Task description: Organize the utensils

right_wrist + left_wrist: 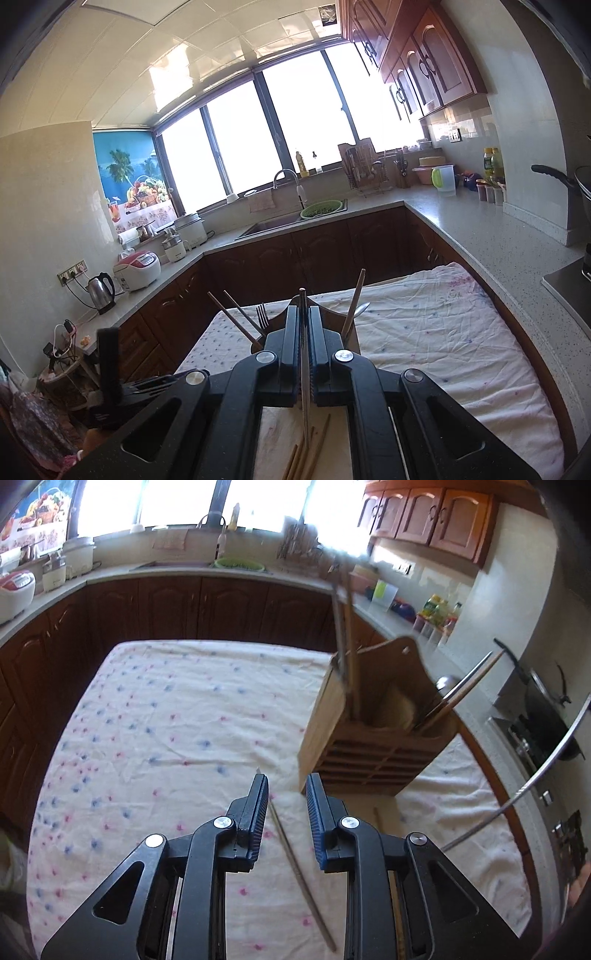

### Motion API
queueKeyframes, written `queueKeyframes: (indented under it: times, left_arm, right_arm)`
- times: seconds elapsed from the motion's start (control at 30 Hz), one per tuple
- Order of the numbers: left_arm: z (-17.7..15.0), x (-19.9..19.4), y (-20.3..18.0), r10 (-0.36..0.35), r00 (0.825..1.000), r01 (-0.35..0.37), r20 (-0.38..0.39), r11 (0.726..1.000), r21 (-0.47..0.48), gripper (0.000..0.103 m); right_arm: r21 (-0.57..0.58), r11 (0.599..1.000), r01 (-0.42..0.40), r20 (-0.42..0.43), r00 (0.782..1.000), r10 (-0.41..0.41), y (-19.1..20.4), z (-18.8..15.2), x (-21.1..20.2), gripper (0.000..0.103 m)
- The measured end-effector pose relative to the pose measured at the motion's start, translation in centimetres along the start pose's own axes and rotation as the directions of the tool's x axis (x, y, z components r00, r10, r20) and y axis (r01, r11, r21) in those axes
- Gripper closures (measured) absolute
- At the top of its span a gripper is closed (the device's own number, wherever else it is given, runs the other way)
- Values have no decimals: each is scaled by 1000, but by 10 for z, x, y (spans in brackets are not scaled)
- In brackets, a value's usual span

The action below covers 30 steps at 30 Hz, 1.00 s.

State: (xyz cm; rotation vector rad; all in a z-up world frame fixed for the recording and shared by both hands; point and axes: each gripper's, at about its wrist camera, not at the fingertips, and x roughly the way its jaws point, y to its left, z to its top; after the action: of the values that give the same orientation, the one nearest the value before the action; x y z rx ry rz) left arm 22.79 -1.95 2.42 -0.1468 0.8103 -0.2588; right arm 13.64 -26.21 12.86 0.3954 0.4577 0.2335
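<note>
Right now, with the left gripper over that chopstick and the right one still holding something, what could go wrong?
The chopstick lies flat on the soft cloth, so the open left gripper may pinch fabric with it or roll it away. The wooden holder stands just ahead with utensils leaning out; a forward push could knock it. The right gripper is shut on a thin utensil that juts out both ends and could snag the holder.

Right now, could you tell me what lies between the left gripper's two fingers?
In the left wrist view, a single chopstick lies on the flowered cloth in the gap of the left gripper; the pads stand apart from it.
</note>
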Motion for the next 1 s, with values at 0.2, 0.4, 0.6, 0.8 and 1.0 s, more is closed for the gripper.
queueKeyframes:
  times: [0.2, 0.4, 0.6, 0.8, 1.0]
  left_arm:
    - [-12, 75, 6, 72, 990, -74, -123, 997, -7, 83]
    - [-13, 113, 5, 101, 982, -103, -159, 995, -1, 83]
    - [-17, 112, -8, 119, 983, -108, -140, 991, 79, 98]
    - [-22, 64, -5, 35, 996, -34, -88, 999, 23, 99]
    - [-16, -11, -5, -73, 997, 74, 36, 997, -17, 99]
  right_arm:
    - [6, 1000, -4, -11, 1000, 4, -1, -3, -2, 99]
    - [15, 1000, 7, -27, 1000, -7, -7, -8, -1, 99]
    - [31, 1000, 8, -36, 999, -7, -11, -11, 0, 99]
    - [26, 1000, -2, -25, 1000, 3, -7, -9, -3, 99]
    - [23, 1000, -10, -13, 1000, 11, -3, -7, -7, 99]
